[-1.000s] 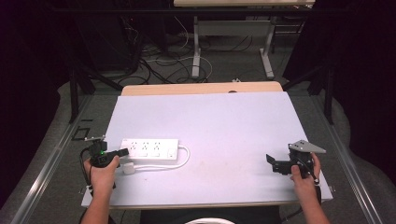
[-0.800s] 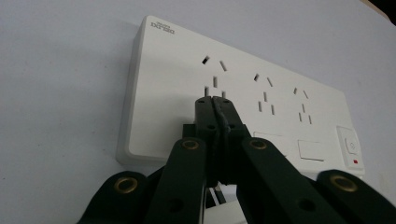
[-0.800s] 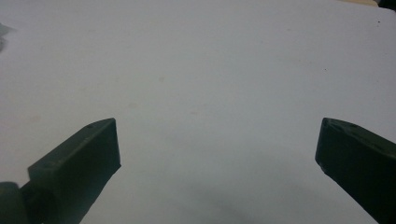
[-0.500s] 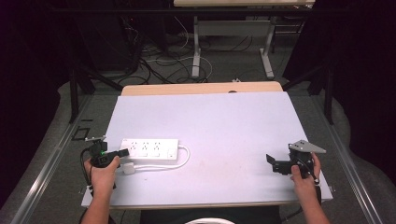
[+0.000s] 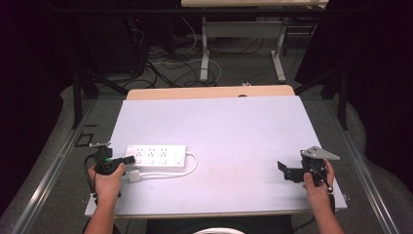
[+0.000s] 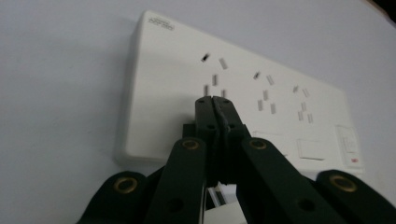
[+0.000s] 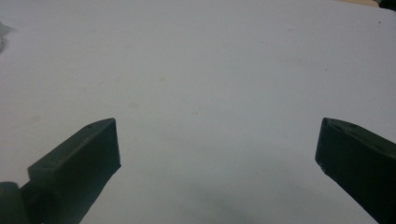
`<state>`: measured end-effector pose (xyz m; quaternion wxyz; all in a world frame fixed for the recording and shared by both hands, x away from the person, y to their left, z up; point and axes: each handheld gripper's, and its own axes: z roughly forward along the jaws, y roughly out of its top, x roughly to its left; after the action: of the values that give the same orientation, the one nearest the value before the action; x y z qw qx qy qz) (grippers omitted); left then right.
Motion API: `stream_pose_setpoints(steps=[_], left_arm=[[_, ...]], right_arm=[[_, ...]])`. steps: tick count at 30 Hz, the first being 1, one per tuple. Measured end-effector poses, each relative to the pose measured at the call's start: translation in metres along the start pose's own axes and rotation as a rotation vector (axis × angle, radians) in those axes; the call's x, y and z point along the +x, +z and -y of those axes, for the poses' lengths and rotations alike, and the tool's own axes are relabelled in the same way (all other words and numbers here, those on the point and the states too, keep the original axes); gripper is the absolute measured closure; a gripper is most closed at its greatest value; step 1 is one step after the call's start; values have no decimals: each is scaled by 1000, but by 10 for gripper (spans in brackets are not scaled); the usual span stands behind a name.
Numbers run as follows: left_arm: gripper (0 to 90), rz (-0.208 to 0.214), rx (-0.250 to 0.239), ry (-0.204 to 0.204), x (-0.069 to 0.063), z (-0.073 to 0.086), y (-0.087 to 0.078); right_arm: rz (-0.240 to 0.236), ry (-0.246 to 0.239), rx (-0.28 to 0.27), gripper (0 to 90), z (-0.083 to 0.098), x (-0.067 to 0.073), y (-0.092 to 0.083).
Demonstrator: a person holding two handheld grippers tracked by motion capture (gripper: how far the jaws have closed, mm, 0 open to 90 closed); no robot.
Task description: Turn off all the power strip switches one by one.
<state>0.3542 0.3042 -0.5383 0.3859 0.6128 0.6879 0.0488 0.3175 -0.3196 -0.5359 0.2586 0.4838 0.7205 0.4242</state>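
White table (image 5: 234, 136), person's forearms entering from the near edge. White power strip (image 5: 157, 155) lies flat at the near-left part of the table, long side running left to right, three socket groups on top, switch at its right end. Its white cord (image 5: 191, 168) loops out from the right end and curves back along the near side to a white plug (image 5: 134, 176) lying on the table just in front of the strip's left end.

Left gripper (image 5: 127, 160) held in the left hand (image 5: 108, 176), tips at the strip's left end. In the left gripper view the left gripper's jaws are pressed together, tips over the strip's top face near the first socket group; nothing seen between them.

Right gripper (image 5: 282, 166) held in the right hand (image 5: 316, 181) at the near-right of the table, well apart from the strip. Jaws spread wide over bare table surface, nothing between them
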Motion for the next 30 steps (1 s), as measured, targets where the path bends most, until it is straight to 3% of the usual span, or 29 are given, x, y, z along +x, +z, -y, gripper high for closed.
stream_pose_setpoints(steps=[1, 4, 5, 10, 11, 16, 19, 22, 26, 30], left_arm=[[900, 12, -7, -31, 0, 1, 1], [900, 13, -9, -15, 1, 1, 0], [900, 7, -26, -35, -1, 1, 1], [900, 6, -22, -38, -2, 2, 1], [900, 2, -12, -19, -1, 2, 0], [900, 1, -20, -30, -2, 2, 0], [900, -6, -1, 5, -1, 1, -1], [900, -9, -24, -19, -4, 1, 1], [900, -25, -10, 16, -2, 1, -2], [900, -48, -44, 17, -5, 0, -5]], right_arm=[[0, 1, 1, 0, 0, 0, 0], [-1, 1, 1, 0, 0, 0, 0], [1, 2, 2, 0, 0, 0, 0], [-1, -7, 0, 0, 0, 0, 1], [-1, -6, -1, 0, 0, 0, 1], [-1, -5, -1, 0, 0, 0, 0], [-2, -5, 0, 0, 0, 0, 1], [0, 0, 2, 0, 0, 0, 0], [-5, 4, 1, 0, 0, 0, 0], [1, -4, 5, 0, 0, -1, 1]])
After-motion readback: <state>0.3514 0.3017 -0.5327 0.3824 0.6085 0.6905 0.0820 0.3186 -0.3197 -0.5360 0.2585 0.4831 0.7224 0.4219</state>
